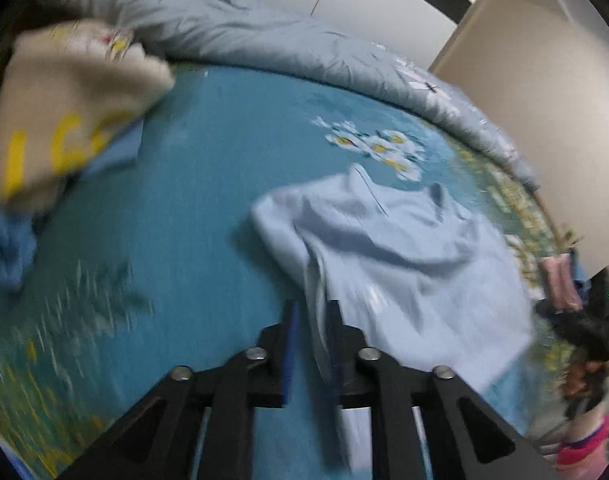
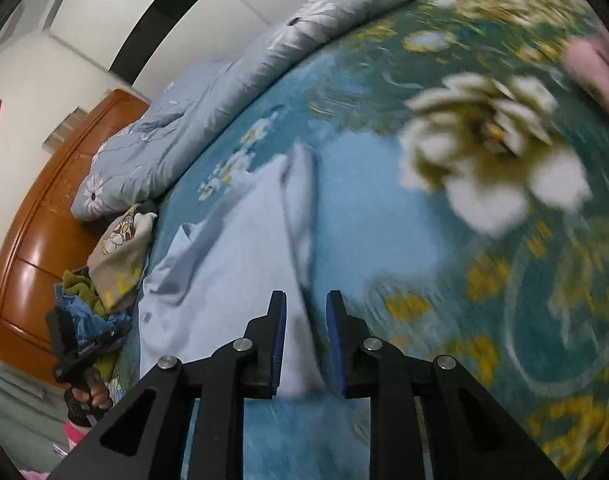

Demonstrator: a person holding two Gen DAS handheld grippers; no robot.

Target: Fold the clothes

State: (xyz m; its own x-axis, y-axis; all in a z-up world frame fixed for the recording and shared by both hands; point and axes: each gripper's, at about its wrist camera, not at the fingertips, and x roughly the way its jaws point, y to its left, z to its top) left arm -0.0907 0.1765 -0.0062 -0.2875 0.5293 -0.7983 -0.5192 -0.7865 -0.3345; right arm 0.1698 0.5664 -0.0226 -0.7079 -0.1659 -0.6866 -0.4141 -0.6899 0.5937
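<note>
A light blue garment (image 1: 404, 248) lies crumpled on the teal flowered bed sheet (image 1: 192, 200). My left gripper (image 1: 313, 310) stands open, with a fold of the garment's edge running loosely between its fingers, close to the right finger and apart from the left pad. In the right wrist view the same garment (image 2: 232, 248) stretches away to the left. My right gripper (image 2: 304, 298) is open too. A strip of the cloth's edge lies between its blue pads without being pinched. Both views are blurred.
A beige garment with yellow letters (image 1: 64, 112) and a blue one (image 1: 4, 248) are heaped at the left. A grey-blue duvet (image 1: 244, 28) lines the bed's far side. A wooden headboard (image 2: 44, 220) stands at the left, and pink cloth (image 2: 596, 68) lies near the bed's edge.
</note>
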